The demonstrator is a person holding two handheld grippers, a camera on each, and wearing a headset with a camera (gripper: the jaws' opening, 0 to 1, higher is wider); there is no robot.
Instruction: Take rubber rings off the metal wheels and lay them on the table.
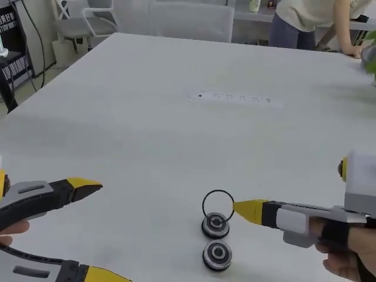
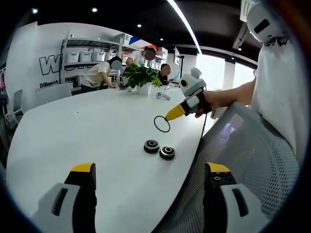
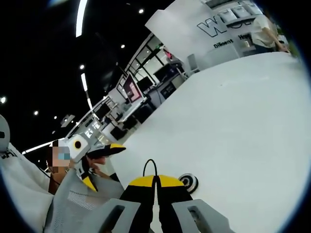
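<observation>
Two metal wheels with dark rims lie flat near the front of the white table (image 1: 147, 117), one farther (image 1: 216, 225) and one nearer (image 1: 217, 256). A thin black rubber ring (image 1: 218, 204) stands on edge over the farther wheel, pinched at its right side by my right gripper (image 1: 236, 207), which is shut on it. In the right gripper view the ring (image 3: 150, 168) rises from the closed yellow tips (image 3: 155, 180), with a wheel (image 3: 188, 182) just beyond. My left gripper (image 1: 106, 232) is open at the left, apart from the wheels. Its own view shows the wheels (image 2: 151, 146) (image 2: 167, 152) and the ring (image 2: 162, 124).
A white power strip (image 1: 235, 97) lies on the table's middle. A person (image 1: 305, 17) leans at the far right corner, and chairs (image 1: 188, 20) stand behind the far edge. A potted plant (image 2: 141, 76) sits at the table's far end.
</observation>
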